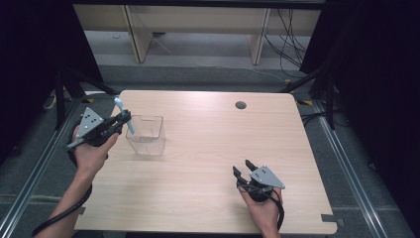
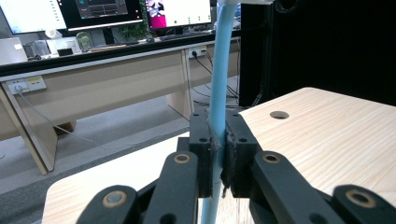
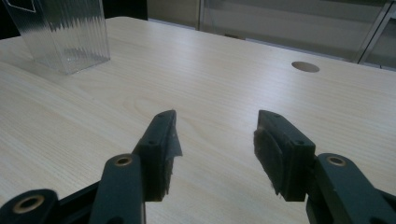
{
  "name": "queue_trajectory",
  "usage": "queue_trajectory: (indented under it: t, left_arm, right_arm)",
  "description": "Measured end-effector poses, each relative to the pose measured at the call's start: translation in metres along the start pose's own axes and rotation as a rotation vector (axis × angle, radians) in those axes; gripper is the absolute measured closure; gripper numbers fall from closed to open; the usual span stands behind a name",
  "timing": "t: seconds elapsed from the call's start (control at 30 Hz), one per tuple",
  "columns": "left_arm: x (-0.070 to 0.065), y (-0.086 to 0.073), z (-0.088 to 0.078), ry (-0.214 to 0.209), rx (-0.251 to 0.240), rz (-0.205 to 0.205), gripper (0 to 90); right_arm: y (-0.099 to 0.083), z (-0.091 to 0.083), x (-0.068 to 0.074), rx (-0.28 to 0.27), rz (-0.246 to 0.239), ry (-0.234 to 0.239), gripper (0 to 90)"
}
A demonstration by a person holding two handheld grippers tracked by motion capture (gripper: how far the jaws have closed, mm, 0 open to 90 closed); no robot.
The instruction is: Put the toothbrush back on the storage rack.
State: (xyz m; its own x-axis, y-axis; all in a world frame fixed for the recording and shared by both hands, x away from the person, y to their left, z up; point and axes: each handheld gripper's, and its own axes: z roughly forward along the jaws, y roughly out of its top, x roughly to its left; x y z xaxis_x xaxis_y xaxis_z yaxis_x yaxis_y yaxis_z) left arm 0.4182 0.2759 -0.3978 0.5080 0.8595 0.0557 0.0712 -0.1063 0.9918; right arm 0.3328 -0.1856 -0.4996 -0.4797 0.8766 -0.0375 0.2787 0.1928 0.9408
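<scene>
at the table's left, left gripper (image 1: 120,120) clamps a blue toothbrush (image 1: 127,118) just beside the clear cup (image 1: 145,135), its head up. near right, right gripper (image 1: 242,169) rests with jaws apart, holding nothing.

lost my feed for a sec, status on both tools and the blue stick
Left tool shut on blue stick, beside clear container. Right tool open, empty, low over table. Nothing in the way.

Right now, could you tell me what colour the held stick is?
Light blue stick, clearest in the left gripper view.
</scene>
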Motion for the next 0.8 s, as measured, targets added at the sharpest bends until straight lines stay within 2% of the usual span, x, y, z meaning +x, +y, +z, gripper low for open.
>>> queue_trajectory:
  t: [0.23,0.4,0.53,0.7,0.8]
  left_arm:
    - [0.002,-0.005,0.000,0.011,0.009,-0.011,82.9]
    - [0.003,-0.008,0.000,0.018,0.016,-0.005,82.9]
    - [0.004,-0.011,-0.001,0.020,0.021,-0.009,82.9]
    - [0.005,-0.014,-0.002,0.025,0.024,-0.011,82.9]
    - [0.005,-0.015,-0.003,0.031,0.025,-0.012,82.8]
  right_arm:
    - [0.000,0.000,0.000,-0.007,-0.009,-0.002,48.7]
    - [0.000,0.001,0.001,-0.006,0.016,0.008,48.6]
    - [0.000,0.001,0.000,-0.018,-0.011,-0.004,48.6]
    - [0.000,0.000,0.001,0.001,0.006,-0.003,48.6]
    - [0.000,0.000,0.001,0.010,-0.003,0.001,48.5]
